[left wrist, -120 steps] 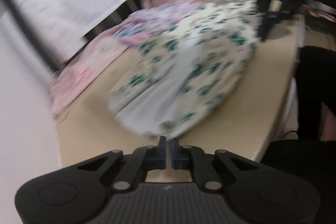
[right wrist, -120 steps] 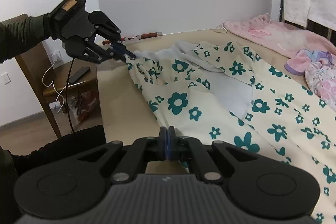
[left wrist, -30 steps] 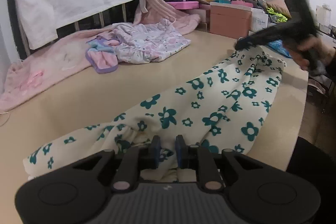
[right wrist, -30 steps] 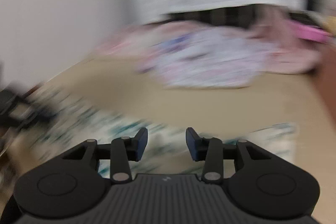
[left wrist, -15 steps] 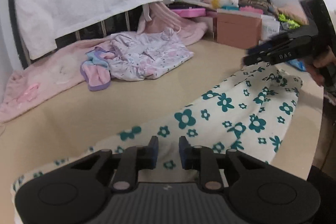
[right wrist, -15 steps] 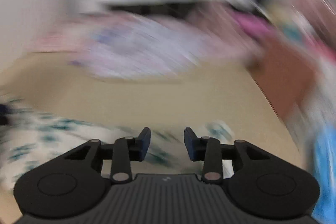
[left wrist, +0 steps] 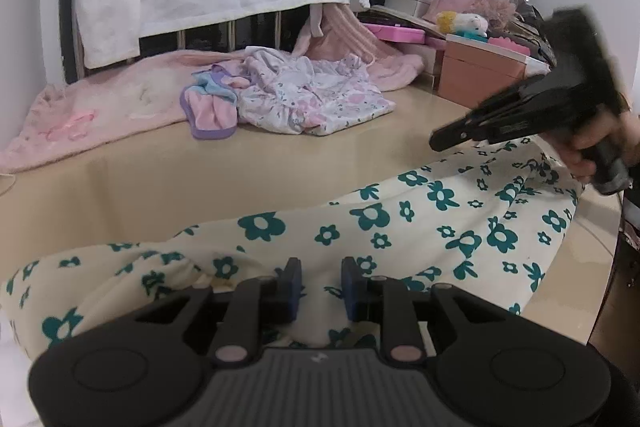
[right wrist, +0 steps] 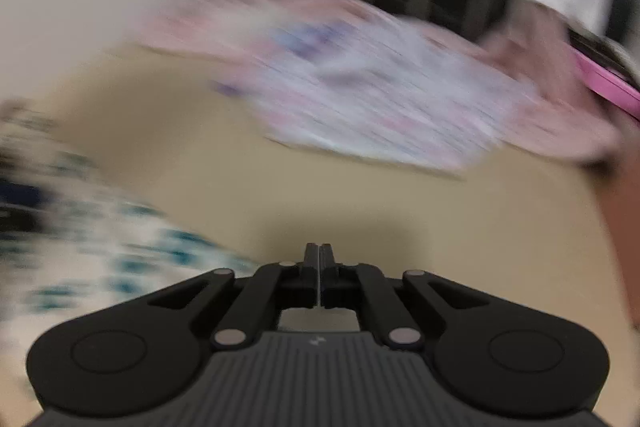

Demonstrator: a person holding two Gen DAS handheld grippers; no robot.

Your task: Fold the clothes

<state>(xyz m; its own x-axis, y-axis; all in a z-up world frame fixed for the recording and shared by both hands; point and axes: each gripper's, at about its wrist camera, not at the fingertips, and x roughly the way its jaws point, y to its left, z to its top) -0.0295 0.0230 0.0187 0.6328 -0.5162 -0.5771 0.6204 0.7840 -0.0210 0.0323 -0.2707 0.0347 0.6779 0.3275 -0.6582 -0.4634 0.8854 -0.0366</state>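
Note:
A cream garment with teal flowers [left wrist: 400, 227] lies folded in a long band across the tan table [left wrist: 200, 179]. My left gripper [left wrist: 320, 285] is open, low over the garment's near edge, with cloth showing between its fingers but not pinched. My right gripper [right wrist: 319, 259] is shut and empty, raised above bare table; in the left wrist view it [left wrist: 520, 123] hovers over the garment's far right end. The right wrist view is blurred; the flowered garment [right wrist: 100, 239] shows at its left.
A pile of pink and white floral clothes [left wrist: 308, 99] and a purple-pink item [left wrist: 208, 107] lie on a pink blanket [left wrist: 100, 111] at the table's back. Boxes [left wrist: 480, 67] stand at back right. The table edge [left wrist: 592, 267] runs along the right.
My right gripper has shut, from open half a second ago, and swung over the table. My left gripper has opened a little wider above the garment.

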